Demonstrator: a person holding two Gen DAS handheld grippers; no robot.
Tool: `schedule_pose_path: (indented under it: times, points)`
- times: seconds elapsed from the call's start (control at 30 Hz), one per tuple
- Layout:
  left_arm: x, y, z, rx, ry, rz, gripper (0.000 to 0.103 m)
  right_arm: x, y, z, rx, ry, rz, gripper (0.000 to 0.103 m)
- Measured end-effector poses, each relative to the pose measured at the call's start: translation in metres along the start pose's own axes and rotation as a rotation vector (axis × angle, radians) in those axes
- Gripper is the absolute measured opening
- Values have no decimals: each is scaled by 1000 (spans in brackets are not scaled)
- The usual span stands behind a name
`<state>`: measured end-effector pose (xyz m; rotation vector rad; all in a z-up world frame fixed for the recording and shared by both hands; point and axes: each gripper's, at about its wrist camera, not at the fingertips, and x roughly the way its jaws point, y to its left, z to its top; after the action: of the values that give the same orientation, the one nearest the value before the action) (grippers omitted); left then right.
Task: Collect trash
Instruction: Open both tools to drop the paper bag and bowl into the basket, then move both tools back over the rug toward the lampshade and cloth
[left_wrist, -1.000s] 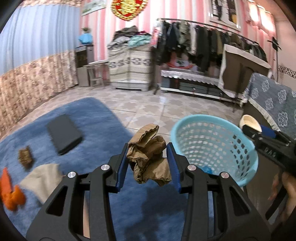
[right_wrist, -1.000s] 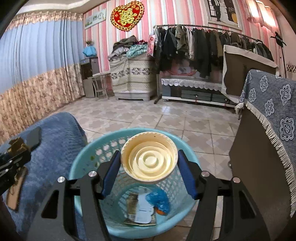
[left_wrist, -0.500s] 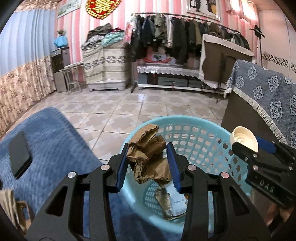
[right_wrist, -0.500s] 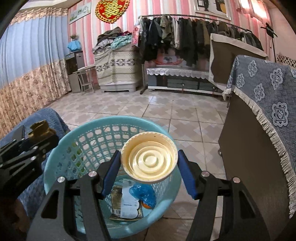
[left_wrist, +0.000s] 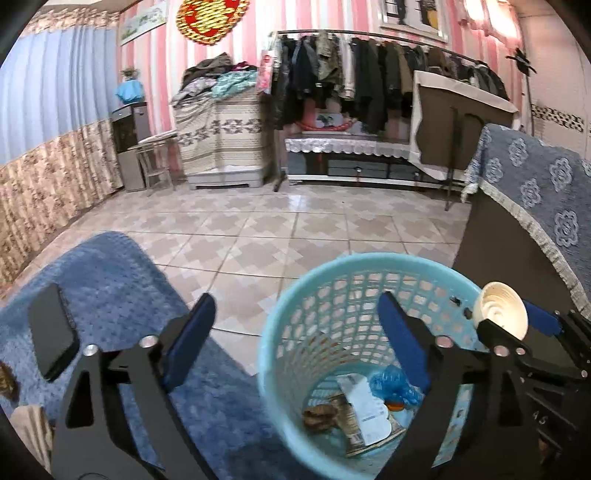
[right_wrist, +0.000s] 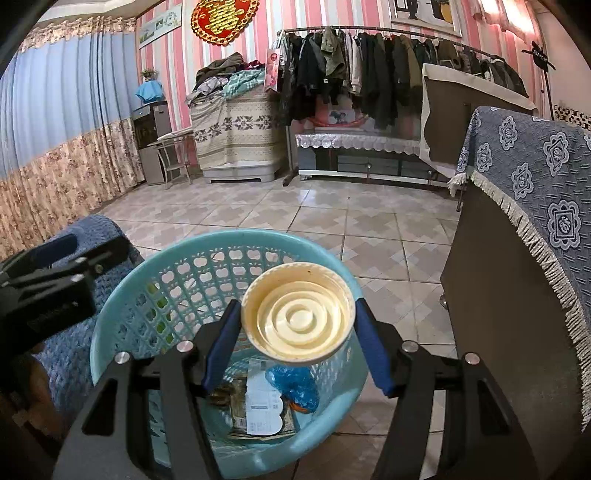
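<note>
The round cream lid (right_wrist: 298, 325) is squeezed tight in the right gripper (right_wrist: 298, 334) just above the blue basket (right_wrist: 110, 332), the left gripper (left_wrist: 295, 339) hangs wide apart holding nothing, and a tilted let-go could bounce the lid off the rim onto the tile floor (right_wrist: 332, 218).

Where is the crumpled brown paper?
In the left wrist view, the brown paper lies at the bottom of the blue basket, left of the white label.

Turquoise lattice basket (left_wrist: 354, 291) under blue-padded left gripper (left_wrist: 295, 343); cream ringed lid (right_wrist: 298, 319) between right gripper (right_wrist: 295, 341) pads; blue rug (left_wrist: 122, 273) leftward; beige diamond-patterned tiles (left_wrist: 280, 225) ahead.
</note>
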<state>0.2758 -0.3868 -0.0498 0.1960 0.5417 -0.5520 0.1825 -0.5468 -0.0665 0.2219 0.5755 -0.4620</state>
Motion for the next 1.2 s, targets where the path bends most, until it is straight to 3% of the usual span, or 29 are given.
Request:
schedule_pose_path:
  times: [0.4,0.43,0.5,0.67,1.2]
  points:
    - [-25,51,-6,-64,-12,91,96,7,28,-4,-48,-2,16,63]
    - [-28,53,-7,-68,-16,93,96,7,28,-5,-42,-6,12,65]
    - [-34,55,-8,-77,-21,98,97,6,27,-5,-29,-24,15,81]
    - [-50,63,-12,-100,-29,97,97,1,29,-4,-37,-45,1,89]
    - [-109,89,-31,-125,-25,139,97,-21,50,-4,-56,-76,41,92]
